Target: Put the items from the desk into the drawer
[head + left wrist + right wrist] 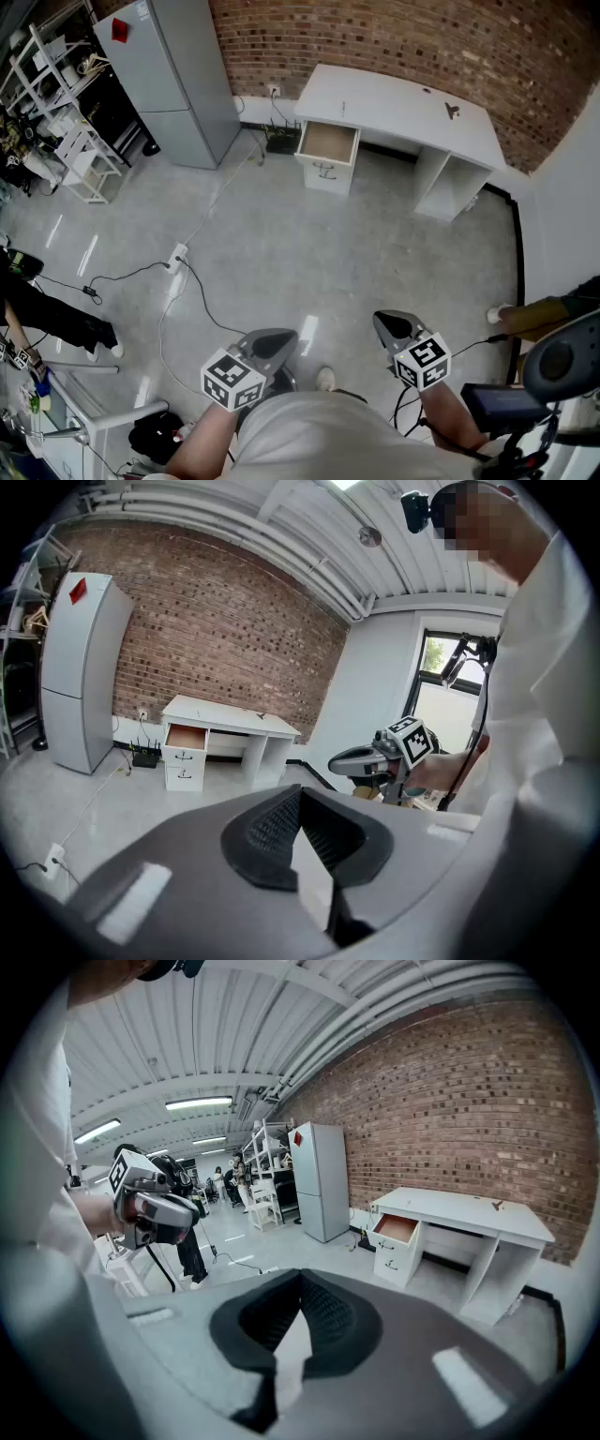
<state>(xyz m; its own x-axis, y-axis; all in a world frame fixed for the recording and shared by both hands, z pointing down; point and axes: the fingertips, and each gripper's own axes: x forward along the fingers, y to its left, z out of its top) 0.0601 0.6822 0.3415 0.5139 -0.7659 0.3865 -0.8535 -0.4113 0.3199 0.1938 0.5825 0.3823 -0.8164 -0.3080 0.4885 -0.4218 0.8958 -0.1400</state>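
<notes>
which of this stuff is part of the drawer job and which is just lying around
Job: white desk, open drawer, small dark item on the desktop, left gripper and right gripper, both empty.
Just lying about: grey fridge, white shelf rack, power strip on the floor.

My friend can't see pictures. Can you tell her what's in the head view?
Looking down from above, a person holds a left tool and a right tool, both shut and empty, over a grey floor. Across the room, a white desk stands against a brick wall, with its drawer open and a small dark thing on top.
</notes>
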